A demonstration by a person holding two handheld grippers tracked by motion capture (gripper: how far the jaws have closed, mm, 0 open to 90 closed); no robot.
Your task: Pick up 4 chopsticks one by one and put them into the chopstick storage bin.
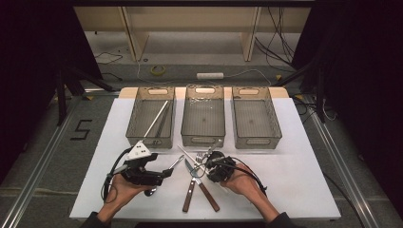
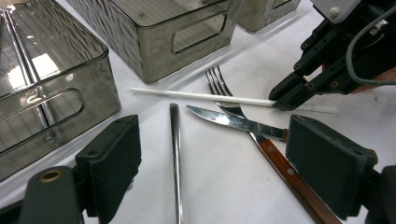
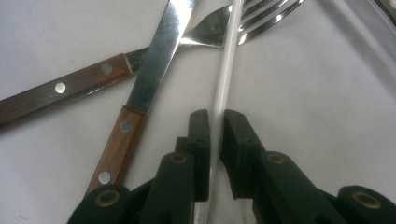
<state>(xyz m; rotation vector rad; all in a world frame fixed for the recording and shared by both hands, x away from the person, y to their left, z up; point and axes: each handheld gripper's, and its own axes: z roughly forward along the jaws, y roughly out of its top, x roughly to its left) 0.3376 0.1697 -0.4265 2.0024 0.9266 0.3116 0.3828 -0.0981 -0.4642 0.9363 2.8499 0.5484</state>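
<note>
Three clear bins stand in a row at the far side of the white counter (image 1: 294, 190): the left bin (image 1: 142, 133) holds a pair of long sticks leaning across it, while the middle bin (image 1: 203, 135) and the right bin (image 1: 256, 137) show bare floors. In front of them lie one all-metal utensil handle (image 2: 175, 154), one knife (image 2: 224, 119) and one fork (image 2: 219, 86), both with wooden handles that cross each other, and one white chopstick (image 2: 201, 96) resting over the fork's tines.

The left gripper (image 1: 166, 175) hovers low over the counter near the front left, lying roughly level and pointing right toward the cutlery. Its jaws stand wide apart with nothing pressed between them; in the left gripper view the metal handle runs up between them and the knife blade lies just ahead. The left hand (image 1: 121, 190) cradles it from below, palm up.

The right gripper (image 3: 213, 128) is clamped on the chopstick near one end, the pads tight against both sides of it. The chopstick runs forward from the jaws, just beside the knife blade. The right hand (image 1: 242, 183) holds this gripper angled up and left, toward the middle bin.
</note>
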